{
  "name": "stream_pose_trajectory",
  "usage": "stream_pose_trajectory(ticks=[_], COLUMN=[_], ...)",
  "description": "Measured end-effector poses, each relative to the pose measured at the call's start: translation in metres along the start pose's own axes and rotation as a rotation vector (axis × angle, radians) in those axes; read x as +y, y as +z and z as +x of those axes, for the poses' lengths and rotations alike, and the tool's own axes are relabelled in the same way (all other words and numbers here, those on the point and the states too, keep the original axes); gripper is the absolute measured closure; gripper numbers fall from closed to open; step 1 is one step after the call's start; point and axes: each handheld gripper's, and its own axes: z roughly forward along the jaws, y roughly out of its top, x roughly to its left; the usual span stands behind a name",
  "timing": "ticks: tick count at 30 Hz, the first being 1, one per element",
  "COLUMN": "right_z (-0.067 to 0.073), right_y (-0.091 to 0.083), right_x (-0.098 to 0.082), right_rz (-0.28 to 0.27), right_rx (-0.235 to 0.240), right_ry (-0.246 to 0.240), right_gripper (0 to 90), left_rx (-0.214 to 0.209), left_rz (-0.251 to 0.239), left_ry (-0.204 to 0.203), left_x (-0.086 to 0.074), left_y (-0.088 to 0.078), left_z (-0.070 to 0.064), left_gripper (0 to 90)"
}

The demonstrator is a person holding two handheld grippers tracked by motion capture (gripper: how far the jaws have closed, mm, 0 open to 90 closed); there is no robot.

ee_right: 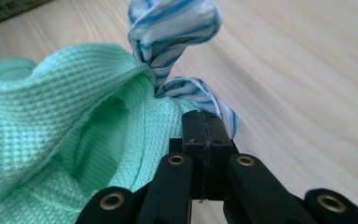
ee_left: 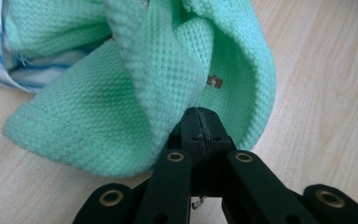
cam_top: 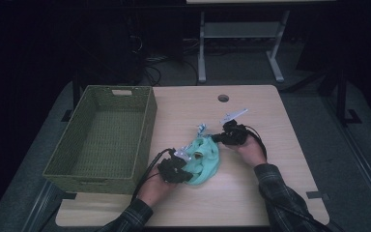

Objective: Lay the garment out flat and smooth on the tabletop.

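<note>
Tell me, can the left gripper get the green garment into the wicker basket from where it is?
Probably yes. The left gripper pinches the green garment, and the basket stands open-topped just beside it, with nothing between. The right gripper also grips the bundle.

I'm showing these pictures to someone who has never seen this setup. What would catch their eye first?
Most likely the mint-green knitted garment, bunched near the middle of the pale wooden table, with a blue-and-white striped cloth twisted into it. The left tool and the right tool each sit shut at the garment's edge, one on either side. To the left stands an empty green woven basket.
</note>
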Motion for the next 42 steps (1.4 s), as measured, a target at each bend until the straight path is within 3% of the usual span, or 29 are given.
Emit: stream_pose_trajectory(ticks=[2,8,16,23,33,38,42], right_z=[0.0,-0.004,-0.019,-0.03,-0.038,-0.039,-0.038], right_y=[-0.007,-0.025,-0.05,-0.056,-0.046,-0.046,-0.055], right_x=[0.003,0.007,-0.002,-0.018,-0.057,-0.071,-0.07], right_rz=[-0.006,-0.029,-0.057,-0.022,0.021,-0.002,-0.033], right_rx=[-0.005,-0.037,-0.094,-0.136,-0.133,-0.102,-0.08], right_ry=[-0.004,-0.027,0.016,0.045,0.108,0.141,0.142], right_gripper=[89.9,89.9,89.9,90.0,90.0,88.5,81.0], left_rx=[-0.001,0.001,0.0,-0.001,0.0,-0.001,-0.003], left_rz=[-0.01,-0.009,-0.002,-0.009,-0.002,-0.003,-0.005], left_ry=[-0.019,-0.015,-0.013,-0.022,-0.02,-0.022,-0.021], left_x=[0.0,0.0,0.0,0.0,0.0,0.0,0.0], left_y=[0.001,0.001,0.0,0.0,0.0,0.0,0.0], left_z=[-0.001,-0.001,0.0,-0.001,0.0,-0.001,0.0], left_gripper=[89.6,89.6,89.6,89.6,89.7,89.6,89.6])
